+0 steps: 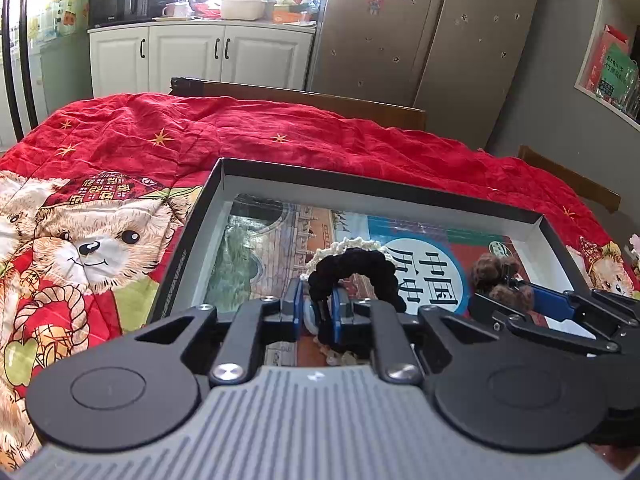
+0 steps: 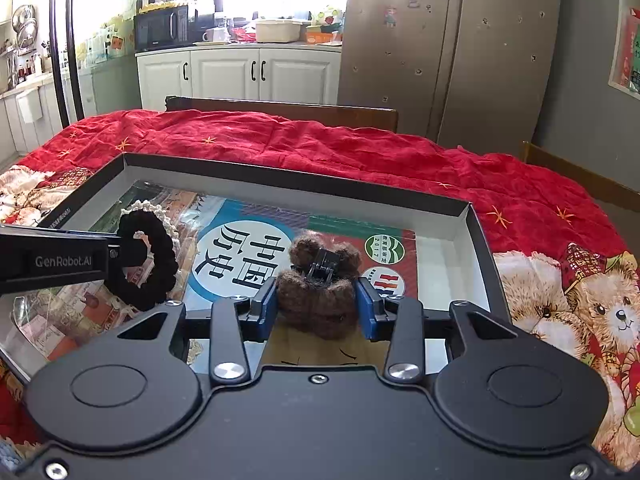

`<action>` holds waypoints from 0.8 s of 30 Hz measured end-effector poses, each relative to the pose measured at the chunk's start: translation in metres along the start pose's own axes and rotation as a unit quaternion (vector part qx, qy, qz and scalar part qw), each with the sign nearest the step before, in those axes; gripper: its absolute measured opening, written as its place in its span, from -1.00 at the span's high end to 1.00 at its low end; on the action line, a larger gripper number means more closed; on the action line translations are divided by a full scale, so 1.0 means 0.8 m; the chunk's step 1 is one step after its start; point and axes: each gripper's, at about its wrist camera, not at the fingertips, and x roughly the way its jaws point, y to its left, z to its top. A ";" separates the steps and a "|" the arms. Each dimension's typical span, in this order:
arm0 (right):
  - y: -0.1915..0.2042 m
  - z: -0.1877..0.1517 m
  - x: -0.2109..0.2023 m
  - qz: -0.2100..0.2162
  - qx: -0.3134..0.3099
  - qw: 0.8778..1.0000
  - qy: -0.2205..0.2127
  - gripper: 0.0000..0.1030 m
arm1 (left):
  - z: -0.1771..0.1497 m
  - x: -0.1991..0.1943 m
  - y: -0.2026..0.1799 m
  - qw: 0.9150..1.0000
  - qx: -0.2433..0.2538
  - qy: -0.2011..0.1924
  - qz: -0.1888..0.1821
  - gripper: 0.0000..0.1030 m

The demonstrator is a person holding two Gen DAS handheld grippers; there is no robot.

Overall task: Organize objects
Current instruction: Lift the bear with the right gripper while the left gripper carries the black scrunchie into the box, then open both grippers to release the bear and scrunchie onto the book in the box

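Note:
A shallow black box (image 1: 360,179) (image 2: 280,179) lies on the red quilt with a plastic-wrapped book (image 1: 432,276) (image 2: 240,256) flat inside it. My left gripper (image 1: 319,300) (image 2: 134,252) is shut on a black scrunchie (image 1: 352,258) (image 2: 160,256), which stands upright over the left part of the book. A cream lace scrunchie (image 1: 340,245) (image 2: 154,207) shows right behind it; I cannot tell whether it is in the grip too. My right gripper (image 2: 316,306) (image 1: 516,288) is shut on a brown furry hair clip (image 2: 320,300) (image 1: 490,270) over the box's near right part.
The red quilt with teddy-bear prints (image 1: 100,240) (image 2: 560,300) covers the whole surface around the box. Dark wooden chair backs (image 1: 320,98) (image 2: 280,108) stand along its far edge. White cabinets (image 1: 200,56), a microwave (image 1: 120,2) and a fridge (image 1: 400,28) are behind.

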 end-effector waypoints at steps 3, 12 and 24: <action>0.002 0.000 0.001 0.000 -0.005 1.000 0.005 0.23 | 0.000 0.000 0.000 1.000 0.000 -0.001 0.001 0.41; 0.004 0.002 0.002 0.000 -0.018 1.000 0.009 -0.03 | 0.002 -0.001 0.000 1.000 -0.005 -0.007 0.004 0.11; 0.003 0.003 -0.005 0.000 -0.016 1.000 -0.007 -0.37 | 0.004 -0.014 -0.001 1.000 -0.007 -0.025 0.013 -0.24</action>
